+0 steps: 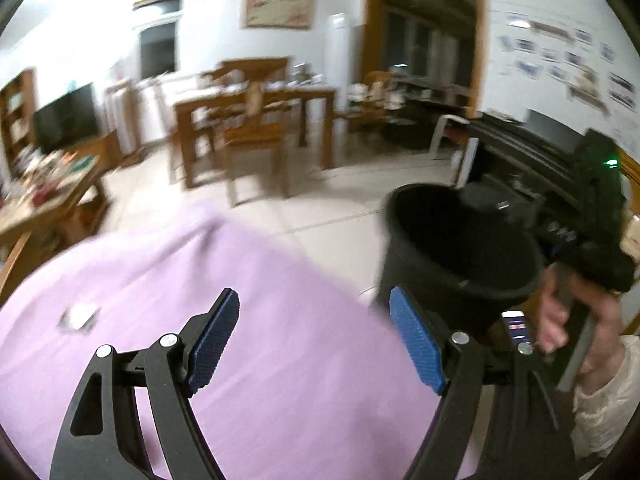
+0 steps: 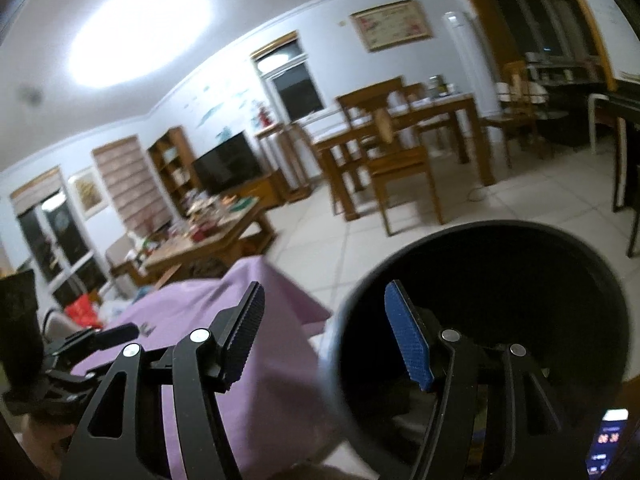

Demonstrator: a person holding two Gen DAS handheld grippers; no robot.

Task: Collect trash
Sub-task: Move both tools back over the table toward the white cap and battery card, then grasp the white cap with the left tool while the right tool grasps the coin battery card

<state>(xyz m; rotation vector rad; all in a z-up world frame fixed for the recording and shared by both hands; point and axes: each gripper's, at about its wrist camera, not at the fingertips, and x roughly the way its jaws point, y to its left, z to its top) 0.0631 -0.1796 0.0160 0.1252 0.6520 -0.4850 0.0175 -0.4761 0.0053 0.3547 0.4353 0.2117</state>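
A black bin [image 1: 460, 240] stands past the right edge of a table under a lilac cloth [image 1: 240, 360]. A small pale crumpled scrap [image 1: 79, 317] lies on the cloth at the left. My left gripper [image 1: 313, 294] is open above the cloth with nothing between its blue pads, its right finger close to the bin's near wall. My right gripper [image 2: 324, 286] is also open and holds nothing; its right finger hangs over the bin's dark mouth [image 2: 500, 320], its left one over the cloth [image 2: 248, 380]. The bin's inside is too dark to make out.
A hand [image 1: 568, 320] grips the other tool beside the bin. A lit phone [image 2: 608, 440] lies near the bin. A cluttered coffee table [image 2: 208, 236] stands beyond the cloth, and a wooden dining table with chairs [image 1: 256, 120] stands across the tiled floor [image 1: 320, 208].
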